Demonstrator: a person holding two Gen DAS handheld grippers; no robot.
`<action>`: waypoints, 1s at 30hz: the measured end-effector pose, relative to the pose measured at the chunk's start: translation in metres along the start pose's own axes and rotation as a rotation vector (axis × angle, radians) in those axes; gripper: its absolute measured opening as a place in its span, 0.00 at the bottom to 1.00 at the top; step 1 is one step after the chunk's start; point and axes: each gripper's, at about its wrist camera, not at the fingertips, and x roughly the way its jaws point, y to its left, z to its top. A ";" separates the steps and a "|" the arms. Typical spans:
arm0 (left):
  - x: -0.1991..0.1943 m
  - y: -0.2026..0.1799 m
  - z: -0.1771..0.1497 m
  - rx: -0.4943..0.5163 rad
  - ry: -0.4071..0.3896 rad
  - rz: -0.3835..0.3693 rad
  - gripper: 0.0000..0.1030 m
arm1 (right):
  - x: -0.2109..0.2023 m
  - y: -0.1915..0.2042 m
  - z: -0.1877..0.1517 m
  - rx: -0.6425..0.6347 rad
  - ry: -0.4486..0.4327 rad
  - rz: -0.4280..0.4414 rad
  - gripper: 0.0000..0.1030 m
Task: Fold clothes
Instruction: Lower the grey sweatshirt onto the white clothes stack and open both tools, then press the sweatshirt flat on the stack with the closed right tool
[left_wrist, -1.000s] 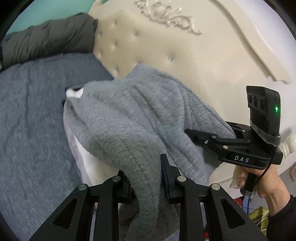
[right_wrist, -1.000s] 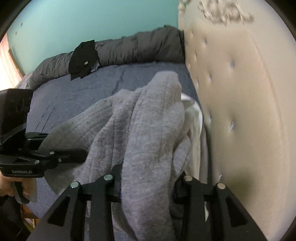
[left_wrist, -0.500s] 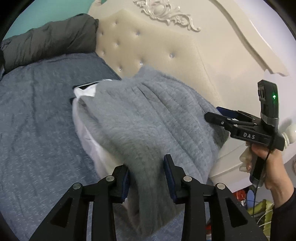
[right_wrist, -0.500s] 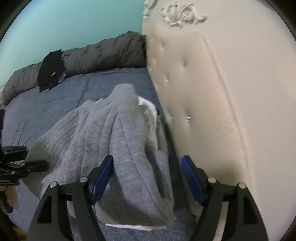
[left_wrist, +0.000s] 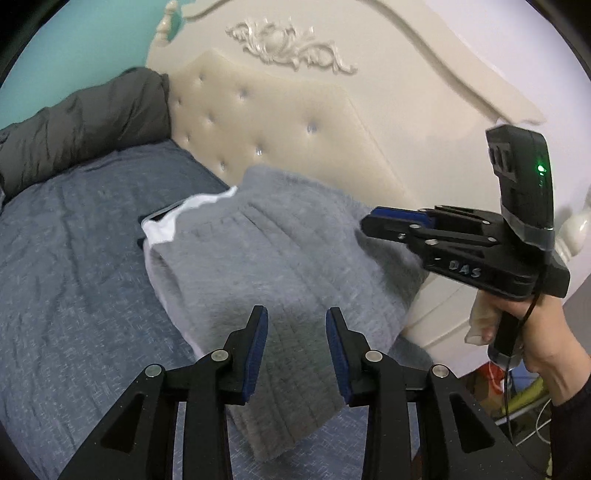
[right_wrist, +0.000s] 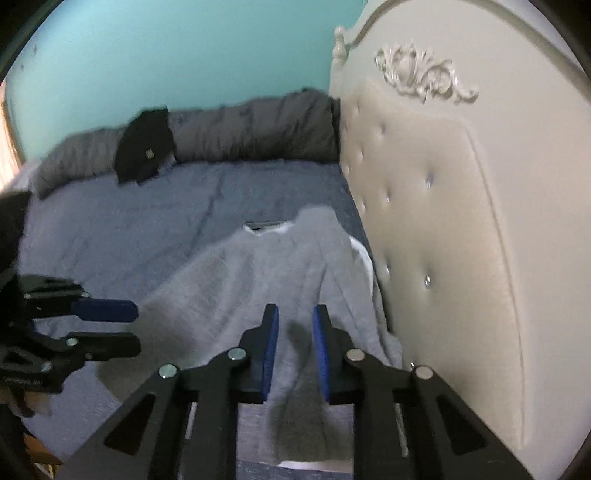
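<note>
A grey knit sweater (left_wrist: 277, 258) (right_wrist: 266, 280) lies folded on a white garment (left_wrist: 159, 229) (right_wrist: 364, 254) by the headboard. My left gripper (left_wrist: 296, 312) hovers just above the sweater's near edge, open, with nothing between its blue pads. In the right wrist view it (right_wrist: 135, 326) shows at the left, fingers apart. My right gripper (right_wrist: 295, 310) is also open and empty over the sweater's near part. From the left wrist view it (left_wrist: 365, 223) appears side-on at the sweater's right edge, held by a person's hand (left_wrist: 524, 332).
A cream tufted headboard (left_wrist: 295, 122) (right_wrist: 424, 221) stands close on the right. The bed has a blue-grey cover (left_wrist: 74, 277) (right_wrist: 147, 229). A rolled dark duvet (left_wrist: 81, 118) (right_wrist: 251, 129) and a black garment (right_wrist: 144, 147) lie at the far side. Clutter (left_wrist: 517, 398) sits beside the bed.
Both grippers let go of the grey sweater, the right one first, and drew back. The sweater dropped from hanging between them to lying on the pile.
</note>
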 end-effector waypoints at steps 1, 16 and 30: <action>0.005 0.001 -0.002 0.000 0.009 0.002 0.34 | 0.006 0.000 -0.002 0.003 0.011 -0.007 0.12; 0.047 0.009 -0.028 -0.014 0.068 -0.006 0.28 | 0.046 -0.053 -0.055 0.199 0.047 0.005 0.00; 0.008 -0.020 -0.017 0.117 -0.004 0.065 0.26 | -0.005 -0.045 -0.053 0.160 -0.082 0.025 0.00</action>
